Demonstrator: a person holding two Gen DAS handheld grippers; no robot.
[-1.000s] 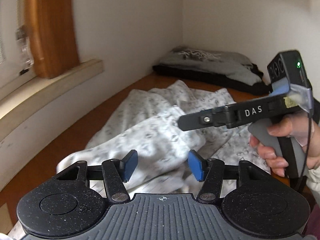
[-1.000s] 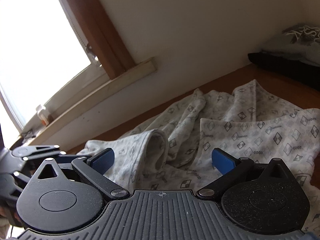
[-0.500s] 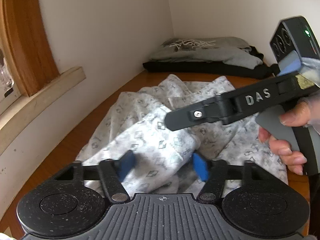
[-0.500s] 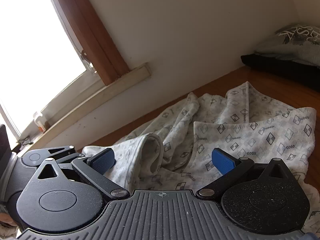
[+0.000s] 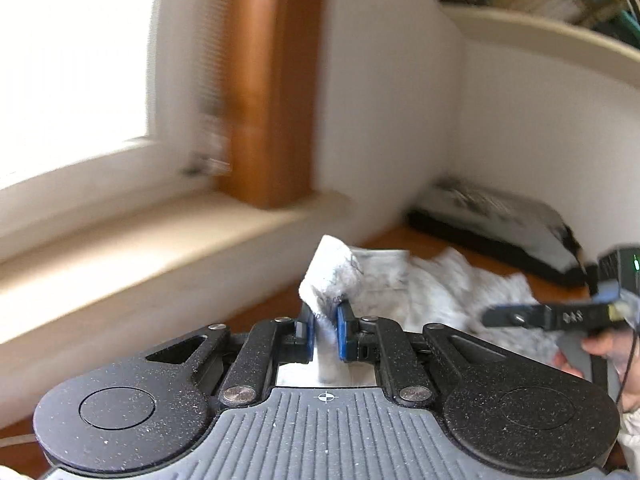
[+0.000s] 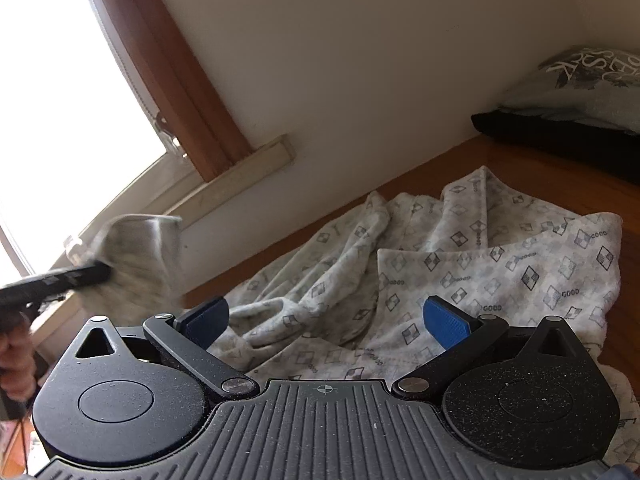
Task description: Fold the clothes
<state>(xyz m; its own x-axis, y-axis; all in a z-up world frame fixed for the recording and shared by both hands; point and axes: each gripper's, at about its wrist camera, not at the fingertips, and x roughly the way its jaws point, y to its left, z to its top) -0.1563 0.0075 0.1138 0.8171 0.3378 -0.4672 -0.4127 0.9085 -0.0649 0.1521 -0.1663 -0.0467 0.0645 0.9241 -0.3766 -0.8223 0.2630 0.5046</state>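
The left claw (image 5: pixel 323 330) pinched a sleeve (image 5: pixel 330 276) of the patterned shirt (image 6: pixel 480 272), raised above the desk (image 6: pixel 520 164); the right claw (image 6: pixel 326 318) hung spread over the crumpled body. Lifting gently should shake out the folds. The wall beside the desk's far edge crowded the left; folded clothes (image 6: pixel 576 104) filled the far corner.

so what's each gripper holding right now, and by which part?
Left gripper is shut on the patterned garment, pinching a sleeve-like cuff end lifted off the table. Right gripper is open, holding nothing.
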